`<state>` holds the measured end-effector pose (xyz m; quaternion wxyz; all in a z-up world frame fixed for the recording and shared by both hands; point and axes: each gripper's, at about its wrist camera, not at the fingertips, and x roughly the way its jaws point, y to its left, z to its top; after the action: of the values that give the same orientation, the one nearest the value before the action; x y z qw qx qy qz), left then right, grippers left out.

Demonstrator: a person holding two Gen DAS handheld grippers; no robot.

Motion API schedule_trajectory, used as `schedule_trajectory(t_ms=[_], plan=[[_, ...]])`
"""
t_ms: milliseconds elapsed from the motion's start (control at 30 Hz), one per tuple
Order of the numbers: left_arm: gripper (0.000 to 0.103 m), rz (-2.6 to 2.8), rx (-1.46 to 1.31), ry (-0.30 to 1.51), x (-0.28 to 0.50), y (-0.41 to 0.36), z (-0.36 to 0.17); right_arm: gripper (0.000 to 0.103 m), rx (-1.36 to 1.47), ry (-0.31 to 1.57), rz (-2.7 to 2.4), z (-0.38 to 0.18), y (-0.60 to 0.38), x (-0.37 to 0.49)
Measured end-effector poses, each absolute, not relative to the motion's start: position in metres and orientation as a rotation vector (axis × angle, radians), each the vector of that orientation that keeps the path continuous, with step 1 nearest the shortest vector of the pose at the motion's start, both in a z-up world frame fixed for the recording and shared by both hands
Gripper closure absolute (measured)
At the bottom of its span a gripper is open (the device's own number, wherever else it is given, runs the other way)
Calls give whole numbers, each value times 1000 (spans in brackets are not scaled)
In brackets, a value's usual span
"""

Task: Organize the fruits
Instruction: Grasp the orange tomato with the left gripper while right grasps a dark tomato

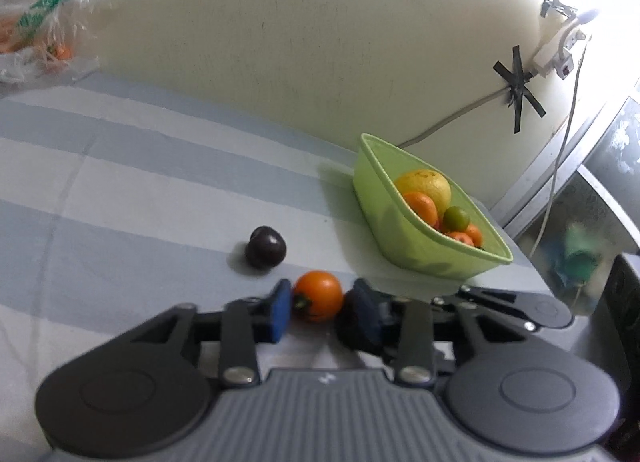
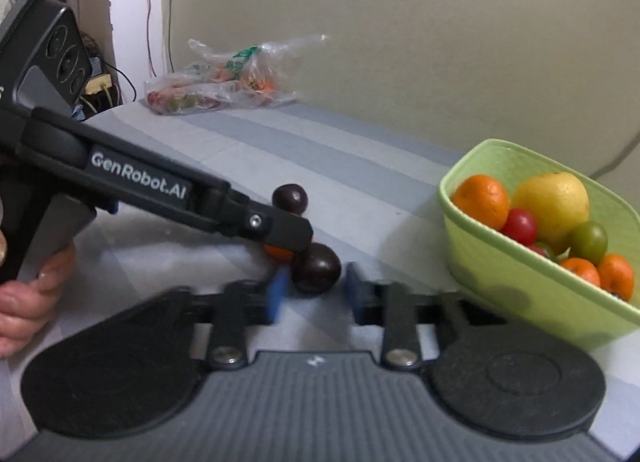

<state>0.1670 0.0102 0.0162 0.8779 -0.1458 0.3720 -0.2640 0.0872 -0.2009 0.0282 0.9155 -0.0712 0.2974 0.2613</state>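
Observation:
My left gripper (image 1: 322,302) is shut on a small orange tomato (image 1: 319,295), low over the striped cloth. In the right wrist view the left gripper (image 2: 292,234) reaches in from the left, and the orange tomato (image 2: 278,252) peeks out under its tip. My right gripper (image 2: 314,290) is shut on a dark plum (image 2: 316,268) right beside it. A second dark plum (image 1: 266,248) (image 2: 290,198) lies loose on the cloth just beyond. To the right stands the green basket (image 1: 400,246) (image 2: 520,282), holding a yellow fruit, oranges and small tomatoes.
A clear plastic bag of fruit (image 1: 44,34) (image 2: 224,78) lies at the table's far end by the wall. A person's hand (image 2: 28,294) holds the left gripper's handle. Cables and a taped power strip (image 1: 556,50) hang on the wall beyond the basket.

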Motion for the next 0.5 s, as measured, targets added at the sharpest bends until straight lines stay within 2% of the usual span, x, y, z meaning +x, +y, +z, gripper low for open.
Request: schedule_trajectory(t_ms=[500], plan=[[75, -706, -304, 795, 89, -36, 19, 75, -100, 585, 446, 34, -256, -12]])
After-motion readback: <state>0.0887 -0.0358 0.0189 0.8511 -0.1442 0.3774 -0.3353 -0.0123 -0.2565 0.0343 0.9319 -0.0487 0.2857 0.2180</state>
